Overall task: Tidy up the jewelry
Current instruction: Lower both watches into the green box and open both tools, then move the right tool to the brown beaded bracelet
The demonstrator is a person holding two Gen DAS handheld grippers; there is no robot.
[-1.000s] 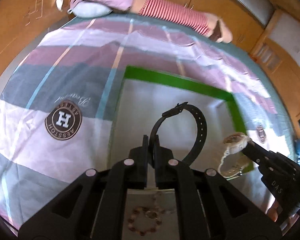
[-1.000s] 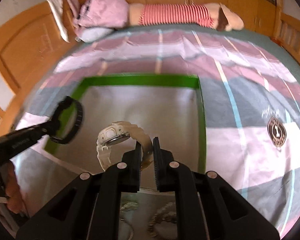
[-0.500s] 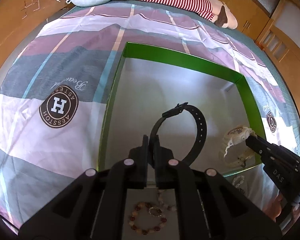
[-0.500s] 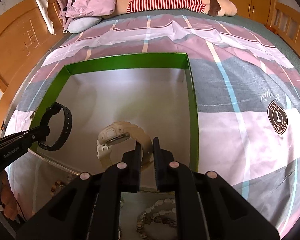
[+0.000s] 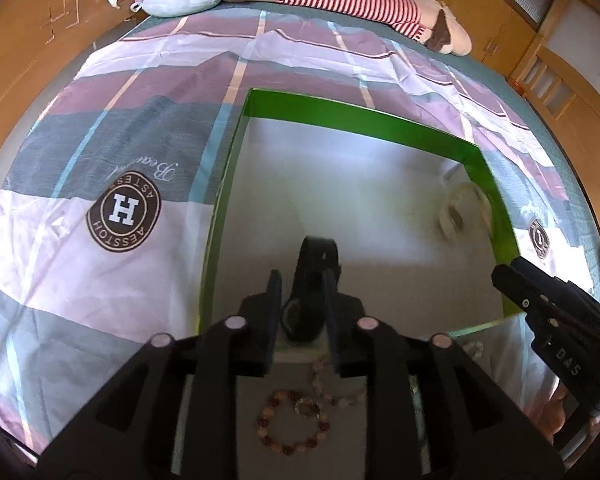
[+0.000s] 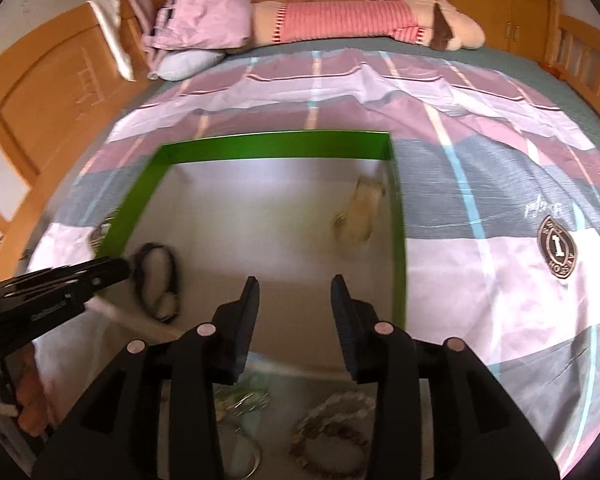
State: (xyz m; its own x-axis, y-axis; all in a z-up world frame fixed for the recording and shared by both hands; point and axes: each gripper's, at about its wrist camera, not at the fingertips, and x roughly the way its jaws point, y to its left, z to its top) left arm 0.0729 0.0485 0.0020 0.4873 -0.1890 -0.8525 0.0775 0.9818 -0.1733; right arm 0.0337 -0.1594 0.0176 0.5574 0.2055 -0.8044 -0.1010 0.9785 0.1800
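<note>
Green walls frame the shallow box (image 5: 364, 118) lying on the striped bedspread (image 5: 112, 148), its pale floor mostly bare. The black watch (image 5: 314, 280) lies on that floor near the box's front left corner. In the left wrist view it sits between the fingers of the left gripper (image 5: 302, 304), which stand parted on either side of the strap, so the claw looks loose around it rather than pinching; whether the pads touch the strap cannot be told. From the right wrist view the same watch (image 6: 158, 282) shows as a dark loop just off the tip of the left gripper (image 6: 112, 270).

The white watch (image 6: 358, 216) is blurred, close against the box's right wall toward the far right corner, and apart from both grippers; in the left wrist view it (image 5: 464, 212) appears as a pale ring beside the green wall. The right gripper (image 6: 296, 300) stands wide apart with nothing between its fingers, over the front edge of the box.

In front of the box, a brown beaded bracelet (image 5: 294, 422) and a pale bead string (image 5: 336, 390) lie on a grey tray (image 5: 216, 420). A striped plush toy (image 6: 364, 20) and a pink pillow (image 6: 204, 20) rest at the far end of the bed
</note>
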